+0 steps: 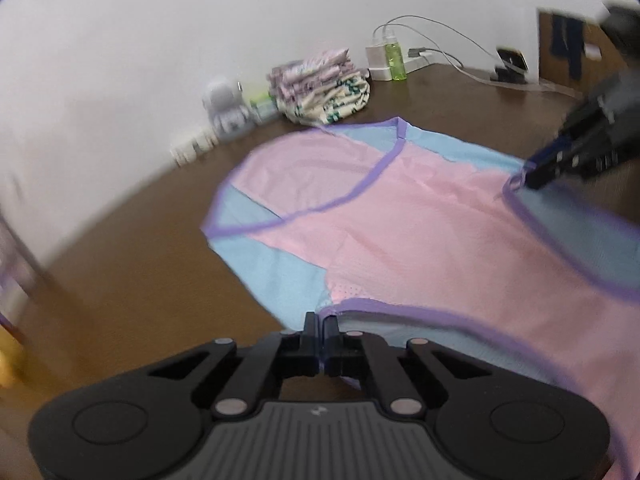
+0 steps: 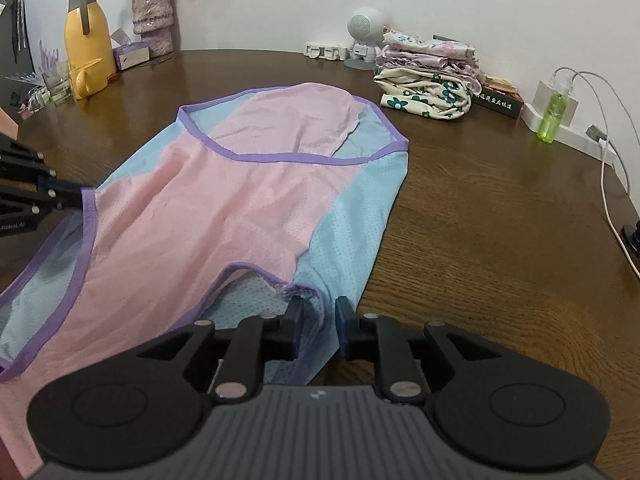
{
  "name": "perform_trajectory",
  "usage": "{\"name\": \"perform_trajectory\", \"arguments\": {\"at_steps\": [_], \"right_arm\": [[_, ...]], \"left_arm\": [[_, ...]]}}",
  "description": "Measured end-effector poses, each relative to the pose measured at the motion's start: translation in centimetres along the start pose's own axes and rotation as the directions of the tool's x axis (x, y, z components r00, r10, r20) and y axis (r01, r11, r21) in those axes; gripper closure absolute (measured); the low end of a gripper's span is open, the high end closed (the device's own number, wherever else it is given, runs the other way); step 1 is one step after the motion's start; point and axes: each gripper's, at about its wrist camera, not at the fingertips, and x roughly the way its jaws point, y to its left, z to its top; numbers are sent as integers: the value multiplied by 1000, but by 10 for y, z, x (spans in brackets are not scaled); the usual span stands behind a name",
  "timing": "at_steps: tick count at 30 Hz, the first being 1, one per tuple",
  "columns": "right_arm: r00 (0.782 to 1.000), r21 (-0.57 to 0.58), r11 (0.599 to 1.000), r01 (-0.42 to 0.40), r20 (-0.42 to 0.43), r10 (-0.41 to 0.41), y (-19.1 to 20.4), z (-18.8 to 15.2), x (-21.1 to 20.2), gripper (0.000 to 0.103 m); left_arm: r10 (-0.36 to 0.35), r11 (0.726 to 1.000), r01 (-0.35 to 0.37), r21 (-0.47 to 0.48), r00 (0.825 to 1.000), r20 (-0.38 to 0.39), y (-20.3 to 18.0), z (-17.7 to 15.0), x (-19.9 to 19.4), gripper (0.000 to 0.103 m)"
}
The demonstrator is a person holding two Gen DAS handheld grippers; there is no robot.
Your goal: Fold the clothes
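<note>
A pink and light-blue mesh tank top with purple trim [image 1: 400,220] lies spread on the brown table, also in the right wrist view [image 2: 224,200]. My left gripper [image 1: 323,322] is shut on the purple-trimmed edge at one armhole; it shows at the left of the right wrist view [image 2: 78,196]. My right gripper [image 2: 318,306] is open, its fingers either side of the purple trim and blue fabric at the other armhole. It shows at the right of the left wrist view [image 1: 536,178], touching the trim there.
A stack of folded floral clothes [image 2: 432,76] sits at the back of the table [image 2: 500,240]. Near it are a white robot figure [image 2: 362,36], a green bottle [image 2: 554,114], a charger with cables [image 2: 608,168], a yellow jug [image 2: 86,48] and a flower vase [image 2: 154,16].
</note>
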Motion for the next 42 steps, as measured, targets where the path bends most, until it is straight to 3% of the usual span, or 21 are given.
{"name": "perform_trajectory", "arguments": {"at_steps": [2, 7, 10, 12, 13, 16, 18, 20, 21, 23, 26, 29, 32, 36, 40, 42], "right_arm": [[1000, -3, 1000, 0, -4, 0, 1, 0, 1, 83], [1000, -6, 1000, -4, -5, 4, 4, 0, 3, 78], [1000, -5, 1000, -9, -11, 8, 3, 0, 2, 74], [1000, -4, 1000, -12, -10, 12, 3, 0, 0, 71], [1000, -3, 1000, -14, -9, 14, 2, 0, -1, 71], [1000, -3, 1000, -14, 0, 14, 4, 1, -2, 67], [1000, -5, 1000, -3, -1, 3, 6, 2, 1, 67], [1000, -10, 1000, 2, -13, -2, 6, 2, 5, 72], [1000, -21, 1000, 2, -17, -2, 7, 1, 4, 84], [1000, -40, 999, 15, -25, -16, 4, 0, 3, 98], [999, -28, 999, 27, -35, -28, -5, -1, 1, 98], [999, -29, 1000, 10, -30, -11, -5, -1, 0, 95], [1000, -4, 1000, -27, -2, 27, -7, 2, -8, 83], [999, 19, 999, -30, 27, 29, -16, 7, -16, 79], [999, 39, 998, -42, 26, 41, -18, 10, -7, 79], [999, 46, 998, -49, 22, 48, -17, 12, -3, 79]], "left_arm": [[51, 996, -52, 68, 999, 16, -4, -2, -8, 102], [-49, 989, 48, 139, 999, 3, -28, -13, -10, 93], [-50, 983, 47, 176, 999, 16, -37, -16, -12, 89], [-14, 983, 11, 181, 1000, 19, -38, -16, -9, 73], [-2, 985, -2, 175, 1000, 23, -36, -15, -7, 72], [26, 982, -28, 185, 1000, 16, -34, -17, -5, 74], [41, 979, -42, 198, 999, 8, -32, -19, -5, 101], [58, 976, -56, 211, 998, 0, -31, -21, -4, 102], [66, 974, -63, 218, 998, -3, -31, -22, -4, 102], [82, 970, -77, 231, 997, -11, -30, -24, -4, 102], [106, 963, -98, 250, 994, -21, -28, -27, -3, 102], [122, 959, -111, 262, 992, -27, -26, -30, -4, 92], [61, 977, -60, 202, 998, 5, -22, -25, -16, 58], [52, 983, -56, 175, 998, 28, -15, -17, -20, 57], [72, 982, -68, 176, 997, -16, -12, -17, 0, 57], [50, 987, -48, 154, 999, -15, -7, -17, 4, 63]]}}
